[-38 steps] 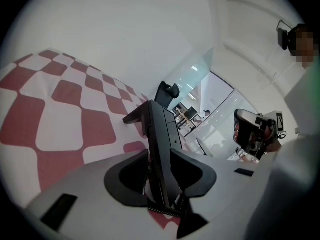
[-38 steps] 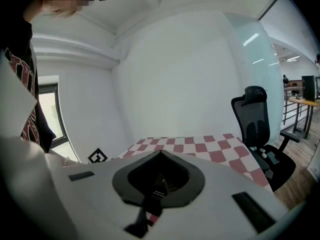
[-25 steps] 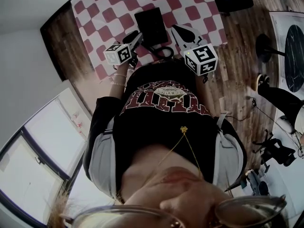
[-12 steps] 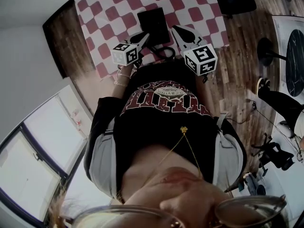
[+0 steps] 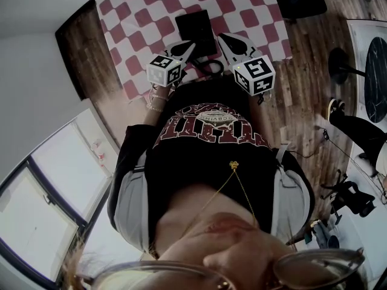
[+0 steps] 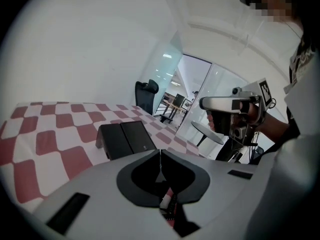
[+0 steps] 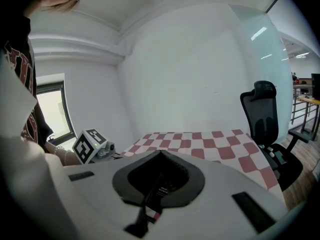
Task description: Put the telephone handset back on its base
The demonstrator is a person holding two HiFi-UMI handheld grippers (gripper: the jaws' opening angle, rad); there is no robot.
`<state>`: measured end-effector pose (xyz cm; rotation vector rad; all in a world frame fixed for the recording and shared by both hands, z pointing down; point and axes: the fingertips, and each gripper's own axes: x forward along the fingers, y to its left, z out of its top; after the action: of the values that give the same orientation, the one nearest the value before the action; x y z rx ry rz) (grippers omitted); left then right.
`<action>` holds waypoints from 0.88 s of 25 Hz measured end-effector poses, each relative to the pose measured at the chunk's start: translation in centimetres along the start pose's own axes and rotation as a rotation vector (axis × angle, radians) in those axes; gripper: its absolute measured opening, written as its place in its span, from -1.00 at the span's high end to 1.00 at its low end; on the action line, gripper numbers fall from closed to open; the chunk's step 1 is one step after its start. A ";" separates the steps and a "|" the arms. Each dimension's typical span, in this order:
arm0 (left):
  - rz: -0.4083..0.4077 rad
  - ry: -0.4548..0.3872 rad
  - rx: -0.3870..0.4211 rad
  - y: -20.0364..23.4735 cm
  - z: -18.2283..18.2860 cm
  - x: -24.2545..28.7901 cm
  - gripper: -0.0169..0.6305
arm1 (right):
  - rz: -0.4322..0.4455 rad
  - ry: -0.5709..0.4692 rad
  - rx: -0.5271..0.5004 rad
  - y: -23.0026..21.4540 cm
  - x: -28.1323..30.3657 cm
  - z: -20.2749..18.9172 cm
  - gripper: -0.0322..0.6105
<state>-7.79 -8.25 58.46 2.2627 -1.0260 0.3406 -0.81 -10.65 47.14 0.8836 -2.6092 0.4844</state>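
Note:
The black telephone (image 5: 195,29) lies on the red-and-white checked tablecloth (image 5: 145,17). In the left gripper view the telephone (image 6: 125,139) shows as two flat black halves side by side; I cannot tell handset from base. A dark cord loop (image 5: 208,65) lies at the table's near edge. My left gripper (image 5: 188,44) hovers just short of the telephone's near left corner. Its jaws have just been closing and now meet with nothing between them (image 6: 160,151). My right gripper (image 5: 222,37) stays by the near right corner, shut and empty (image 7: 160,152).
A black office chair (image 7: 265,119) stands beyond the table's far side. A small round table (image 6: 207,132) stands off to the right on the wooden floor (image 5: 302,71). The tablecloth's near edge runs just under both grippers.
The left gripper has shifted to the right, closer to the telephone, and rolled a little. Its jaws have come together. The right gripper has stayed where it was.

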 end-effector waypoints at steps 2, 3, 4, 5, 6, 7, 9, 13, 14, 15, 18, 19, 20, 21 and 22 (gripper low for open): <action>-0.003 0.003 0.032 -0.6 0.4 0.0 0.90 | -0.001 0.003 0.002 0.0 0.0 -0.1 0.86; -0.003 0.002 0.043 -0.8 0.6 0.1 0.90 | -0.001 0.004 0.003 0.0 0.0 -0.1 0.85; -0.002 -0.001 0.057 -1.0 0.8 0.1 0.90 | -0.001 0.005 0.004 0.0 0.0 -0.2 0.86; 0.001 -0.003 0.074 -1.2 1.0 0.1 0.91 | 0.000 0.005 0.005 0.0 0.0 -0.2 0.86; 0.004 -0.003 0.092 -1.4 1.3 0.1 0.91 | 0.001 0.007 0.005 0.0 0.0 -0.3 0.86; 0.008 -0.001 0.111 -1.7 1.7 0.1 0.91 | 0.003 0.008 0.005 0.0 0.0 -0.3 0.86; 0.016 0.003 0.149 -2.3 2.5 -0.1 0.91 | 0.005 0.013 0.004 0.0 0.1 -0.4 0.86; 0.025 0.003 0.189 -2.8 3.1 -0.1 0.91 | 0.010 0.022 -0.001 0.1 0.2 -0.5 0.86; 0.033 0.004 0.198 -2.9 3.2 -0.2 0.91 | 0.011 0.024 -0.002 0.1 0.2 -0.6 0.85; 0.044 0.004 0.208 -2.9 3.3 -0.2 0.91 | 0.013 0.028 -0.003 0.2 0.3 -0.6 0.86; 0.057 0.011 0.242 -3.2 3.2 -0.1 0.91 | 0.014 0.039 -0.005 0.2 0.3 -0.8 0.86; 0.056 0.012 0.241 -3.3 3.1 -0.1 0.91 | 0.014 0.042 -0.005 0.2 0.4 -0.9 0.86; 0.055 0.009 0.233 -3.3 3.2 -0.1 0.91 | 0.016 0.044 -0.005 0.2 0.4 -1.0 0.86; 0.053 0.000 0.222 -3.3 3.3 -0.1 0.91 | 0.017 0.046 -0.006 0.2 0.5 -1.0 0.86; 0.053 -0.012 0.211 -3.3 3.6 -0.1 0.91 | 0.019 0.047 -0.007 0.2 0.5 -1.0 0.86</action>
<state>-5.50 -8.79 54.24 2.4293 -1.1024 0.4777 -1.10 -10.34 48.22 0.8353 -2.5772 0.4955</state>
